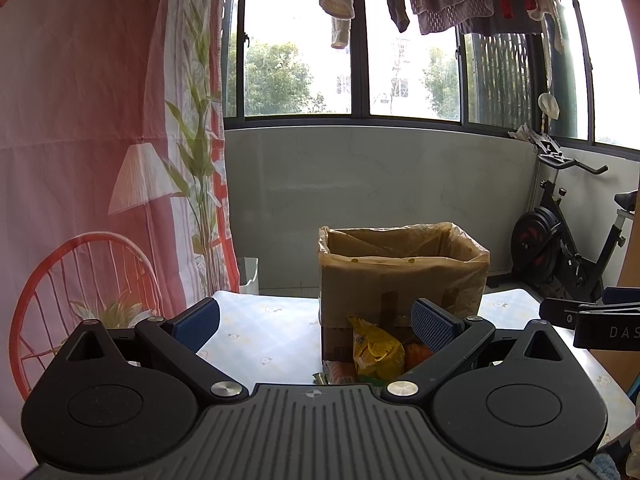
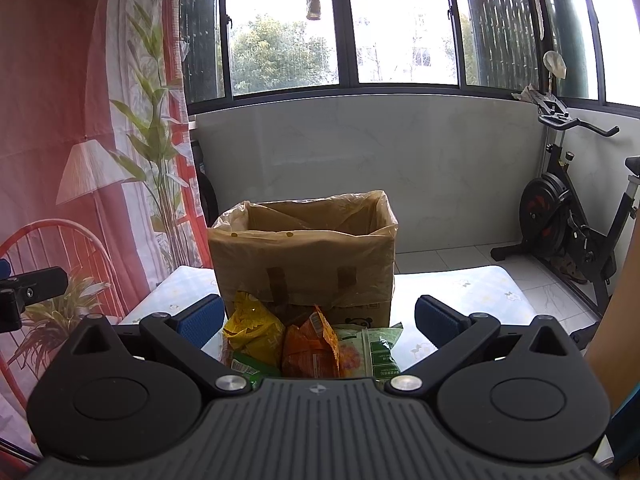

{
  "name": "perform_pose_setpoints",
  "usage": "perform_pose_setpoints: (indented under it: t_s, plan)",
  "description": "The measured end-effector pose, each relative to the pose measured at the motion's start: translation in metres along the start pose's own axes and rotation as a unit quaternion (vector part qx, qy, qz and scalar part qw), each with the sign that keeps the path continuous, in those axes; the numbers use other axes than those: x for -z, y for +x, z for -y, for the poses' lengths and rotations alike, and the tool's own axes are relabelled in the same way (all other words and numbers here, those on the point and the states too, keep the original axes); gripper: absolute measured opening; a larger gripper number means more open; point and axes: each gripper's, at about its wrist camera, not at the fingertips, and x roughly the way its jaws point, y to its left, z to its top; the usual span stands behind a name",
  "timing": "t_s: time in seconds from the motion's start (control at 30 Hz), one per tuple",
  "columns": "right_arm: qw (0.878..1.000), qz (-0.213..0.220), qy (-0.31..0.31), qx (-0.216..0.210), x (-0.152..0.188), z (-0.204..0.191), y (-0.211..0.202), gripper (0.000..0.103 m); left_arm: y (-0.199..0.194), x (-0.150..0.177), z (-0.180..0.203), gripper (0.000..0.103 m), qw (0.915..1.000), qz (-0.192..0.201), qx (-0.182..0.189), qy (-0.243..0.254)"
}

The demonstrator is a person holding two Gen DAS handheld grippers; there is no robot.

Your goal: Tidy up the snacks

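Both tools wide, empty | snack packets (image 2: 304, 344) crowd the box (image 2: 304, 264) front — you risk pinching two, crushing one

yellow snack bag (image 2: 252, 330): leaned against box front
orange snack bag (image 2: 310, 346): upright, middle
green snack packet (image 2: 370, 346): lay right
cardboard box (image 2: 304, 264): open, plastic-lined

Both wrist views low over table (image 1: 256, 336), facing window. Shared: cardboard box (image 1: 400, 276) frame centre, left view from further left.
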Motion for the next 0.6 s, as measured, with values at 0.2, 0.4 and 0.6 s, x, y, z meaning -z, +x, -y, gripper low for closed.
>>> perform_pose_setpoints:
  t_s: [0.2, 0.4, 0.6]
  plan:
    - [1.0, -0.002, 0.0, 0.0, 0.0002, 0.0002, 0.0021, 0.103, 0.0001, 0.0001, -0.0001, 0.103, 1.0, 0.0, 0.0, 0.0]
    - [1.0, -0.002, 0.001, 0.0, 0.0005, 0.0007, 0.0019, 0.103, 0.0005, 0.0023, 0.0001, 0.103, 1.0, -0.002, 0.0, -0.001]
    - [1.0, -0.002, 0.001, 0.0, 0.0003, 0.0009, 0.0017, 0.103, 0.0003, 0.0034, 0.0008, 0.103, 1.0, -0.003, -0.001, -0.002]
